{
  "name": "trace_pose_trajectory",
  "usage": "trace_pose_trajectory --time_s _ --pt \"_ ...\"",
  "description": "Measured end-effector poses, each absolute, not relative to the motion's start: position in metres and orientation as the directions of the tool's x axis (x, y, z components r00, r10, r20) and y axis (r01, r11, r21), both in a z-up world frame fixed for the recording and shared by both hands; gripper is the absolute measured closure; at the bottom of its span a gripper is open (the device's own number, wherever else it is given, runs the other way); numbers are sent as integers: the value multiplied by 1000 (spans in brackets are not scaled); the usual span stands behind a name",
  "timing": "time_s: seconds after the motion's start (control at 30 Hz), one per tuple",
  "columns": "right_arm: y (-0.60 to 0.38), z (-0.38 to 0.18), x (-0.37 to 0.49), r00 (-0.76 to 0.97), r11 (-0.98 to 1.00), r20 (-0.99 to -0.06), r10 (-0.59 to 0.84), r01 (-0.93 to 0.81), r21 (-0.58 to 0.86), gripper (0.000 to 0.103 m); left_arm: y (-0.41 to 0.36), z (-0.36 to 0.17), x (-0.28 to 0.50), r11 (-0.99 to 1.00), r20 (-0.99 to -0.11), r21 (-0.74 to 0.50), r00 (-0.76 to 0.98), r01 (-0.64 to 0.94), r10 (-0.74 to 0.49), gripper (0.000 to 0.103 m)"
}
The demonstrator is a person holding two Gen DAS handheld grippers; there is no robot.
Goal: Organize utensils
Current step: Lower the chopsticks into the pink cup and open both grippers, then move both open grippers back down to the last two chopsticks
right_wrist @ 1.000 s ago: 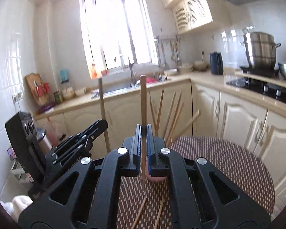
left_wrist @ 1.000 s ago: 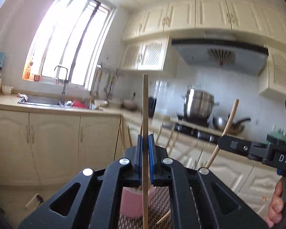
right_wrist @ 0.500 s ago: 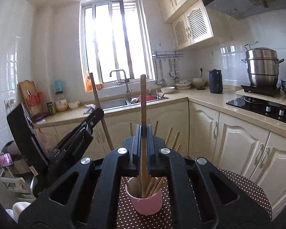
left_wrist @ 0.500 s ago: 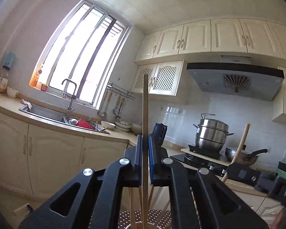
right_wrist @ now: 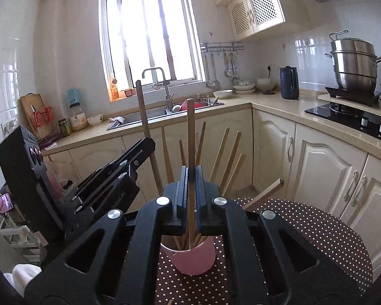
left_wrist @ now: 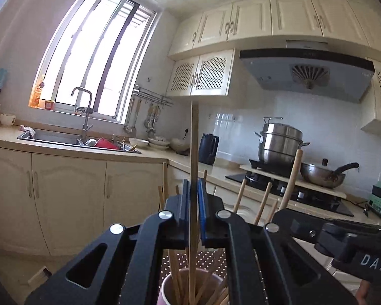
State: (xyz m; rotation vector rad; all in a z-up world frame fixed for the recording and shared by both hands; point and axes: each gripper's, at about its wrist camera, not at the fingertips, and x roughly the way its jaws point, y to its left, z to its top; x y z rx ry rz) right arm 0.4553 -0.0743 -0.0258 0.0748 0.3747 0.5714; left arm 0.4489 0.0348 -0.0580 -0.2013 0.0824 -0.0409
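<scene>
A pink cup (right_wrist: 193, 259) with several wooden chopsticks (right_wrist: 231, 152) fanned out in it stands on a brown polka-dot mat (right_wrist: 304, 233). My right gripper (right_wrist: 191, 175) is shut on an upright chopstick (right_wrist: 190, 132) whose lower end sits inside the cup. My left gripper (left_wrist: 194, 190) hangs level just above the cup (left_wrist: 165, 289). Its jaws are opening, and a thin chopstick (left_wrist: 194, 139) stands between them with its tip down in the cup. In the right wrist view the left gripper (right_wrist: 149, 143) comes in from the left with its chopstick (right_wrist: 143, 111).
Cream cabinets and a counter with a sink (right_wrist: 149, 117) run behind the mat. A black kettle (right_wrist: 289, 82), a steel steamer pot (right_wrist: 353, 63) and a hob (right_wrist: 350, 117) stand to the right. One chopstick (right_wrist: 264, 194) leans low over the mat.
Both grippers have moved in over the pink cup and sunk a little, so both chopstick tips now stand inside it. The left jaws have parted slightly around their chopstick.
</scene>
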Motion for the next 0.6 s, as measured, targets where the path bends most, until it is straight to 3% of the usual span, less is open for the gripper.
trace_pose_trajectory --time_s 0.03,0.1,0.6 --pt "-74 -27 456 775 840 -328 541 -514 172 97 35 -58 448 979 -88 -200 995 33 -52 73" --pt "-73 -28 454 783 848 -327 529 -504 166 97 35 -58 444 980 -95 -196 994 37 -57 48" --pt "-78 -14 423 806 871 -334 488 -472 136 94 29 -32 401 993 -104 -104 993 48 -59 40"
